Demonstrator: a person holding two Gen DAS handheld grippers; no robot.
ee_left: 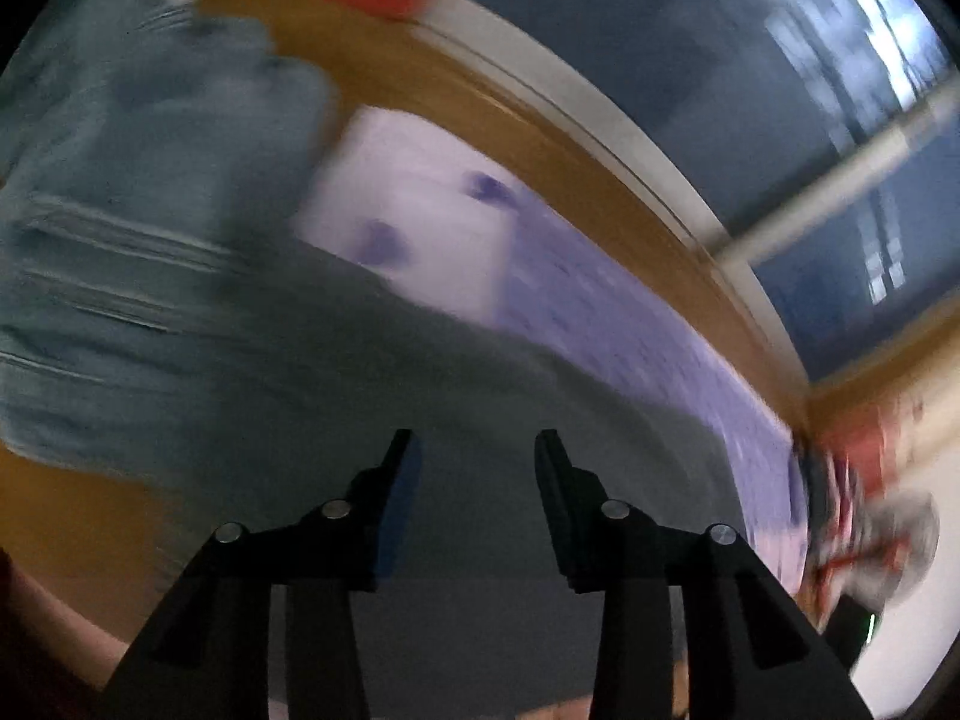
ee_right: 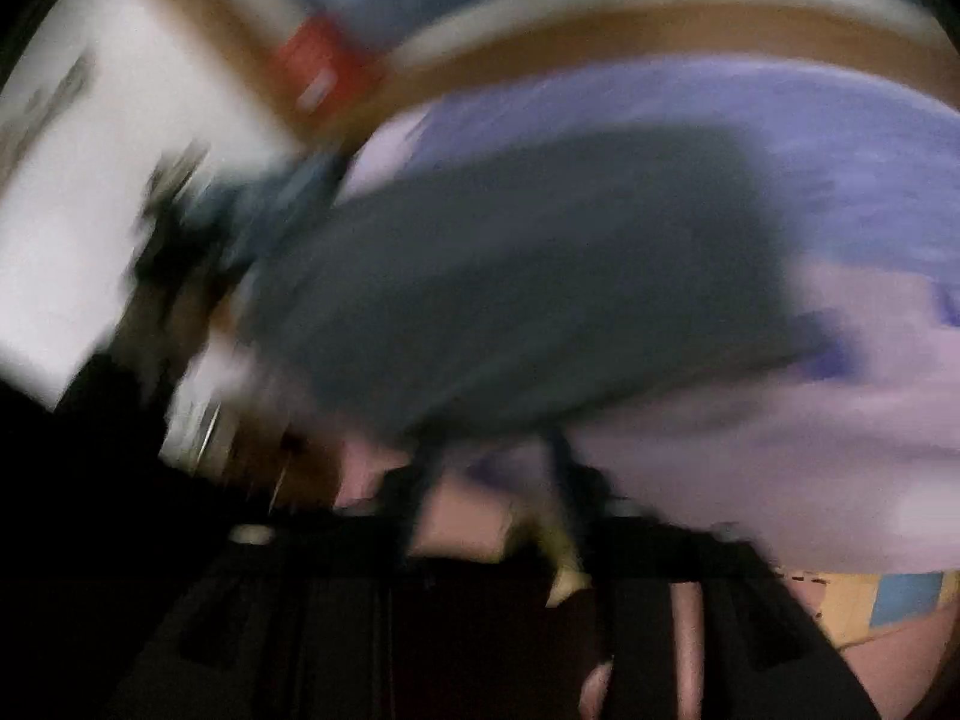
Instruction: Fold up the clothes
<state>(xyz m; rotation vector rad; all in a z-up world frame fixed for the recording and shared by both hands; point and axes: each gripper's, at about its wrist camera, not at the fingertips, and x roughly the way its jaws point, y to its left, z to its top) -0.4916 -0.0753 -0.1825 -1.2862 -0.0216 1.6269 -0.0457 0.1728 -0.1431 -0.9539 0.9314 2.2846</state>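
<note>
Hovering with fingers spread, the left gripper [ee_left: 474, 450] faces the soft, limp dark grey fabric garment [ee_left: 420, 372] on the lavender sheet [ee_left: 630, 324]; grasp its near edge; right gripper [ee_right: 492, 480] state indeterminable.

No legible text anywhere; pics too blurry.

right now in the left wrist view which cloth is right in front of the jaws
The dark grey garment, lying directly ahead of the open left gripper. The blue-grey denim piece sits off to the left, and the lilac patterned cloth lies farther back.
</note>
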